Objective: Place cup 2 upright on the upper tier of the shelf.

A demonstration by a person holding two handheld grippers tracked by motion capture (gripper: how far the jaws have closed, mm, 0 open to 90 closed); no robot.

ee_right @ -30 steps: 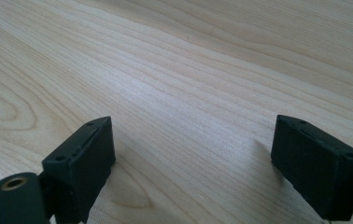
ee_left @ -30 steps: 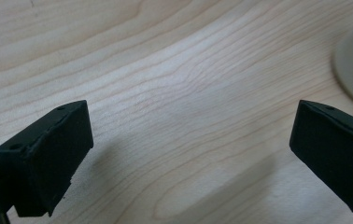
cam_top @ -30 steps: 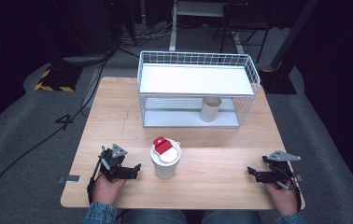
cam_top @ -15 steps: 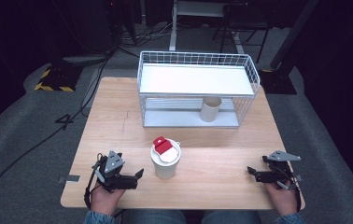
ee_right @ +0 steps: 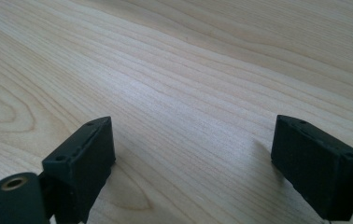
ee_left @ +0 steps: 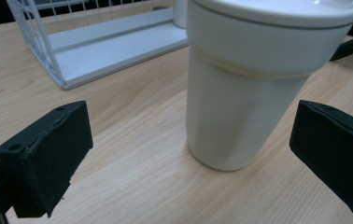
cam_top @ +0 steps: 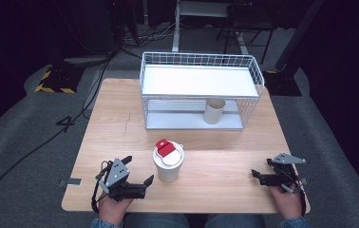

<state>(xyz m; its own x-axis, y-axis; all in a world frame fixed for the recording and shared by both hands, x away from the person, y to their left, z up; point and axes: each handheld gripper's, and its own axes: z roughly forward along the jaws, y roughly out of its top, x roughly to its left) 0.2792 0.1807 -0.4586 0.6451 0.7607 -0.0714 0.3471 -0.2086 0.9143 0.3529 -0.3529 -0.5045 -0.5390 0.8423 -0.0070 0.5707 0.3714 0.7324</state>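
The high view looks forward and down from above the person's side, taking in the whole table (cam_top: 120,118), the wire rack (cam_top: 201,90) at its far side and the floor beyond. The left gripper view sits low near the tabletop, very close to the white cup (ee_left: 249,84), facing it with the rack's corner behind. The right gripper view looks down closely at bare wood. The cup and rack appear in both the high and left gripper views.
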